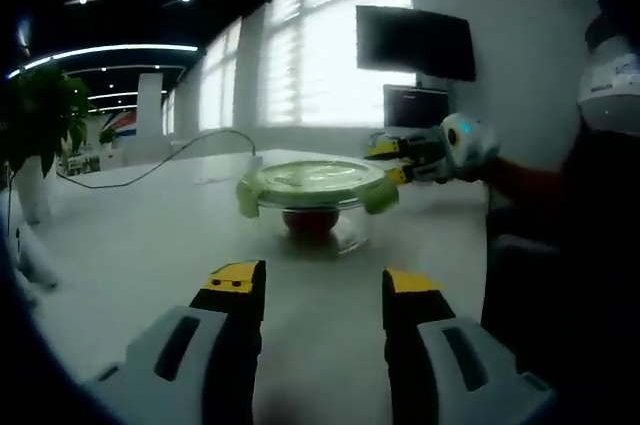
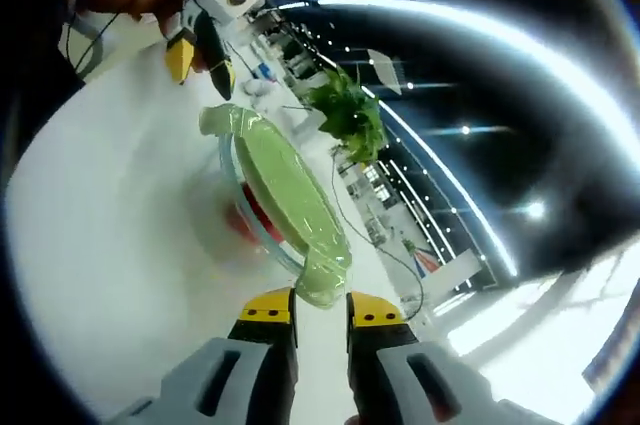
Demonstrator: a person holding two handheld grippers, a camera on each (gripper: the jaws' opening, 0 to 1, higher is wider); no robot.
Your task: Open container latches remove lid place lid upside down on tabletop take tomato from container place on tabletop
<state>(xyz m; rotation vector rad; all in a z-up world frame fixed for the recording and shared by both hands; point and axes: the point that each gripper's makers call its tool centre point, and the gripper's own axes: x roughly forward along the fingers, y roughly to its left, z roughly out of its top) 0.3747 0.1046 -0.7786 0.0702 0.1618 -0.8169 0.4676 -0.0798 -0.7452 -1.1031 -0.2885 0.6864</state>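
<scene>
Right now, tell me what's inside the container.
Through the glass container, under the green lid, sits a red tomato. Its top is covered by the lid.

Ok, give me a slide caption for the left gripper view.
Open left gripper faces a lidded glass container holding a tomato while the right gripper nears its latch.

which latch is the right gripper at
The latch just ahead of the right gripper tips, on the lid's near edge. The other latch sits at the far edge, by the left gripper.

Glass container (image 1: 318,217) on tabletop (image 1: 150,245), green lid (image 1: 315,180) on, red tomato (image 1: 311,220) inside.
</scene>
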